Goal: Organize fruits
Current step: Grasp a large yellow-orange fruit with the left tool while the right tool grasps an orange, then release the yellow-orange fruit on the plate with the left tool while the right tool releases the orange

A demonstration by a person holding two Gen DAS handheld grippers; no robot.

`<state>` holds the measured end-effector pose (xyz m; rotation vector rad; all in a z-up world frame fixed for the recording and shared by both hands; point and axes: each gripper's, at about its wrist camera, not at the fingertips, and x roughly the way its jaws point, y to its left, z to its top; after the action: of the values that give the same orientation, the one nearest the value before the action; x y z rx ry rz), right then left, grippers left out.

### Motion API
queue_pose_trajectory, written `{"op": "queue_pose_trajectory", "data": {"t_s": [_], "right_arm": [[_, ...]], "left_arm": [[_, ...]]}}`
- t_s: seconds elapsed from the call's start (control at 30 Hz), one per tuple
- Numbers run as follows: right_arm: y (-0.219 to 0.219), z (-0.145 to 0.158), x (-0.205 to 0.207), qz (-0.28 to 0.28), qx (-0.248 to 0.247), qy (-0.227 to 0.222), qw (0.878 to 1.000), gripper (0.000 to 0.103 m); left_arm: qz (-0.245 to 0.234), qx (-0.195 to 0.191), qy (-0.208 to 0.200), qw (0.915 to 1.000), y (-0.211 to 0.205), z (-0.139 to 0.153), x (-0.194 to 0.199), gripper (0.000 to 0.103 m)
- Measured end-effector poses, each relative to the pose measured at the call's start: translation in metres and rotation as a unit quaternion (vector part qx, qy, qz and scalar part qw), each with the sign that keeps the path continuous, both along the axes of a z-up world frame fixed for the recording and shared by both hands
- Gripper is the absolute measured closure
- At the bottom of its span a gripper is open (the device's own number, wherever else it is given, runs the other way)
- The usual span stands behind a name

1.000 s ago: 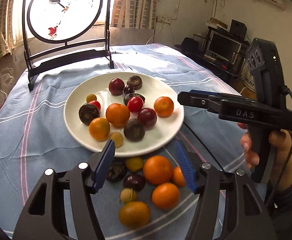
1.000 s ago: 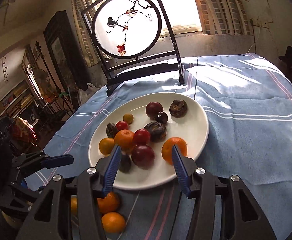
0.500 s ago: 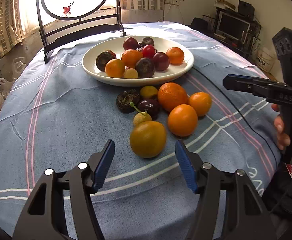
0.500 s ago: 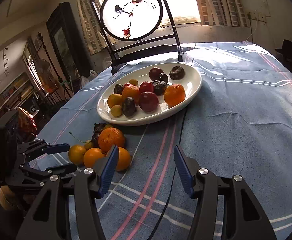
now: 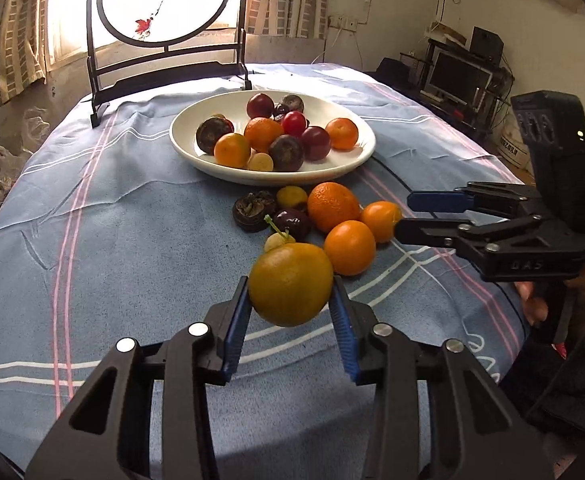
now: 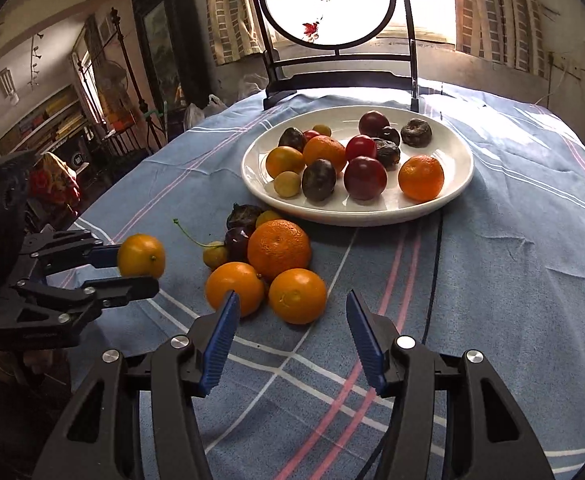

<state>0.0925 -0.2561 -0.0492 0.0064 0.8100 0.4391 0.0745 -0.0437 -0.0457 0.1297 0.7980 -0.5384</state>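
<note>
The left gripper [image 5: 290,300] has its jaws clamped on a yellow-orange fruit [image 5: 290,284] above the desk [image 5: 132,240]. The right gripper [image 6: 292,344], marked "DAS", holds its jaws apart near 2 oranges [image 6: 297,296].

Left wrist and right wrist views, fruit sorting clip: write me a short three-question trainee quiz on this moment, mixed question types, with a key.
1. True or false: the left gripper is shut on a yellow-orange citrus fruit.
2. Multiple choice: the right gripper is A) shut on an orange, B) open and holding nothing, C) resting inside the plate.
3. Fill in: the largest loose fruit on the tablecloth, the big orange, lies just in front of the white ____.

Key: 1 true; 2 B; 3 plate.
</note>
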Motion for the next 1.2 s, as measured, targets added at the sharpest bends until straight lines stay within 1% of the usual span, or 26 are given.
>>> {"op": "queue_pose_trajectory", "data": {"t_s": [0.1, 0.23, 0.27, 0.3, 0.33, 0.4, 0.53, 0.63, 0.73, 0.83, 0.97, 1.03, 1.1, 1.2], "right_arm": [[0.005, -0.007, 0.01, -0.005, -0.007, 0.019, 1.0, 0.048], [-0.004, -0.015, 0.024, -0.01, 0.039, 0.061, 0.997, 0.048], [-0.006, -0.017, 0.025, -0.013, 0.048, 0.071, 0.996, 0.057], [-0.007, -0.02, 0.027, -0.008, 0.058, 0.081, 0.995, 0.068], [-0.006, -0.02, 0.026, -0.006, 0.059, 0.08, 0.995, 0.068], [-0.005, -0.014, 0.018, -0.01, 0.051, 0.058, 0.997, 0.068], [-0.014, 0.005, 0.002, -0.019, 0.08, 0.023, 0.996, 0.068], [-0.03, 0.025, 0.003, -0.036, 0.094, -0.005, 0.995, 0.068], [-0.048, 0.04, 0.018, -0.06, 0.099, -0.019, 0.993, 0.068], [-0.061, 0.056, 0.04, -0.078, 0.106, -0.031, 0.991, 0.068], [-0.066, 0.07, 0.075, -0.091, 0.094, -0.047, 0.99, 0.068], [-0.064, 0.069, 0.095, -0.095, 0.088, -0.047, 0.991, 0.068], [-0.063, 0.063, 0.114, -0.099, 0.08, -0.036, 0.991, 0.068], [-0.062, 0.045, 0.14, -0.11, 0.073, -0.018, 0.991, 0.068]], "left_arm": [[-0.001, -0.002, 0.001, 1.0, 0.004, 0.001, -0.005, 0.065], [0.01, -0.012, 0.0, 0.9999, 0.011, 0.001, -0.005, 0.065], [0.014, -0.017, 0.003, 0.9998, 0.013, 0.0, -0.004, 0.065], [0.016, -0.021, 0.006, 0.9996, 0.015, -0.001, -0.002, 0.065], [0.019, -0.023, 0.007, 0.9995, 0.016, -0.001, -0.001, 0.065], [0.021, -0.027, 0.007, 0.9994, 0.018, -0.001, -0.001, 0.065], [0.019, -0.034, -0.002, 0.9993, 0.019, 0.006, -0.002, 0.065], [0.019, -0.041, -0.01, 0.9989, 0.018, 0.018, 0.006, 0.065], [0.015, -0.049, -0.019, 0.9985, 0.011, 0.034, 0.024, 0.065], [0.01, -0.05, -0.026, 0.9983, -0.001, 0.049, 0.049, 0.065], [-0.003, -0.054, -0.027, 0.9982, -0.024, 0.065, 0.086, 0.065], [-0.001, -0.051, -0.027, 0.9984, -0.035, 0.067, 0.107, 0.065], [0.005, -0.044, -0.025, 0.9987, -0.046, 0.065, 0.129, 0.065], [0.011, -0.035, -0.003, 0.9993, -0.06, 0.052, 0.161, 0.064]]}}
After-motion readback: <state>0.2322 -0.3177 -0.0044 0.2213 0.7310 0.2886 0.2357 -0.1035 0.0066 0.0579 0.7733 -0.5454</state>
